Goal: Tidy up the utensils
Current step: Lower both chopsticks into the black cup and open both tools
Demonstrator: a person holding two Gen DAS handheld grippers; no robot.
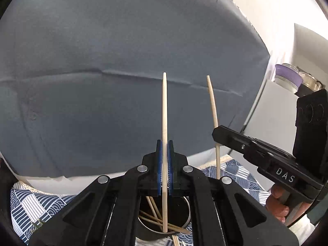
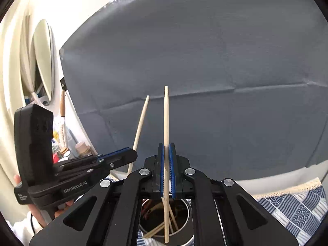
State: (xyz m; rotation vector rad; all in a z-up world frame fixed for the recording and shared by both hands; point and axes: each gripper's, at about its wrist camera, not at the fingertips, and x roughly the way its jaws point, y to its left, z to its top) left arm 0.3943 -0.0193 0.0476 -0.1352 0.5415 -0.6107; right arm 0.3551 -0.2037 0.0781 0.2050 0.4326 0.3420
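One wooden chopstick (image 1: 164,110) was held in the left gripper (image 1: 164,164), clamped between the blue pads (image 1: 159,168) near its lower third. Its long axis stood close to upright, in line with the fingers. The lower tip hung over the open mouth of the round metal holder (image 1: 187,213), which was seen directly below the jaws. Several thinner wooden sticks (image 1: 155,219) were seen lying crossed inside that holder.

A second chopstick (image 2: 166,123) was held in the right gripper (image 2: 166,170) in the same manner, with the jaws closed on it and the axis near vertical. Its lower end was seen above the holder (image 2: 189,221) as well, among the sticks already in it (image 2: 157,229).

The two grippers were positioned just beside each other, the right gripper (image 1: 217,133) appearing at the right of the left wrist view and the left gripper (image 2: 131,153) at the left of the right wrist view. The chopsticks were kept apart and roughly parallel.

The holder stood on a blue-and-white patterned cloth (image 1: 30,203). A grey fabric backdrop (image 1: 123,61) filled the space behind.

It was judged that the holder lay straight down along each chopstick's axis, so the coming move was expected to be a lowering and release. Neither hand was judged clearly nearer; both tips were over the opening.
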